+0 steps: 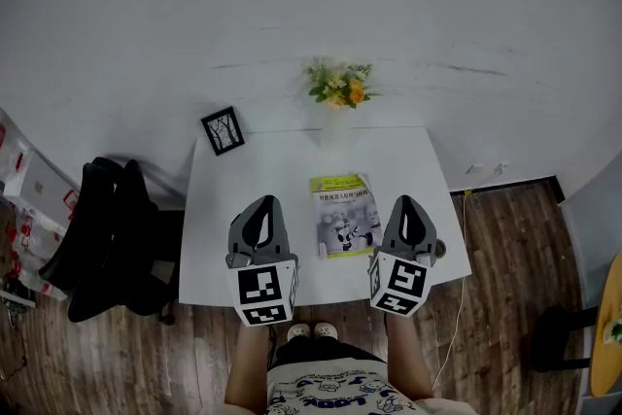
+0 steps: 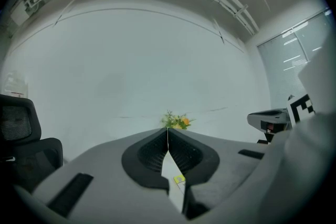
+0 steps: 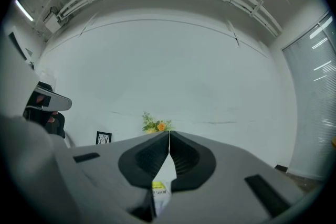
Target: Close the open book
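Book (image 1: 345,216) looks closed on the surface (image 1: 212,243), so we're probably done. Left gripper (image 1: 260,207) and right gripper (image 1: 408,205) fingers sit pinched together, empty.

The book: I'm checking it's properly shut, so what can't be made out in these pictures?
Book, head view: cover print too small to read.
Book, both gripper views: only a sliver shows; the shut left claw and right claw hide the rest.
Picture frame, head view: its image is too small.
Table, head view: near edge partly hidden behind the claws.
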Tool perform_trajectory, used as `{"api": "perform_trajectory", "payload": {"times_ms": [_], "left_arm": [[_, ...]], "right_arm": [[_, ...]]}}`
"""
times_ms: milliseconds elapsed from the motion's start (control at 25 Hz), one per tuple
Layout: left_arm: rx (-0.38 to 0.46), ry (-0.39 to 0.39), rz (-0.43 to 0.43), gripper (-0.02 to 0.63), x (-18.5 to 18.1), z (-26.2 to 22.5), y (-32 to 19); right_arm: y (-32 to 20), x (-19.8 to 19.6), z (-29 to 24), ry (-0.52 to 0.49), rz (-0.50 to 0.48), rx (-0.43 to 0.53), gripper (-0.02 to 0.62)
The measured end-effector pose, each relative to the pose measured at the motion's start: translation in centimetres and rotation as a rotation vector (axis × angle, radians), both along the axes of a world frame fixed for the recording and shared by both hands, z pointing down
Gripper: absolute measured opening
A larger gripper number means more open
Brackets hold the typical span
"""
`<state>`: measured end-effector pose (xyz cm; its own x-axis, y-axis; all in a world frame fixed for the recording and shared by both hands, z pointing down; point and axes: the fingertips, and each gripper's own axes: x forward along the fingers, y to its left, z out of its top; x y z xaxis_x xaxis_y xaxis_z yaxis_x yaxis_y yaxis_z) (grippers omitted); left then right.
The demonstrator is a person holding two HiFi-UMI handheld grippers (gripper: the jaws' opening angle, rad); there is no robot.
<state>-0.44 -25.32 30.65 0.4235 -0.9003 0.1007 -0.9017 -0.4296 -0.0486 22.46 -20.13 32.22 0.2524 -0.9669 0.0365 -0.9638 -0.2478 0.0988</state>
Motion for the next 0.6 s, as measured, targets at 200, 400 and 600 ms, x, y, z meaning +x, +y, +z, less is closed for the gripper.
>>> {"api": "perform_trajectory", "payload": {"times_ms": [200, 400, 600], "left_arm": [[0.001, 0.001, -0.001, 0.023, -0.21, 0.06, 0.10], [0.000, 0.001, -0.004, 0.023, -0.48, 0.06, 0.20], [0.000, 0.003, -0.005, 0.023, -0.61, 0.06, 0.17]], "right_arm": [[0.09, -0.20, -0.06, 0.002, -0.003, 0.001, 0.031], [0.15, -0.44, -0.04, 0.014, -0.010, -0.007, 0.029], [0.14, -0.69, 0.03, 0.019, -0.013, -0.012, 0.029]]}}
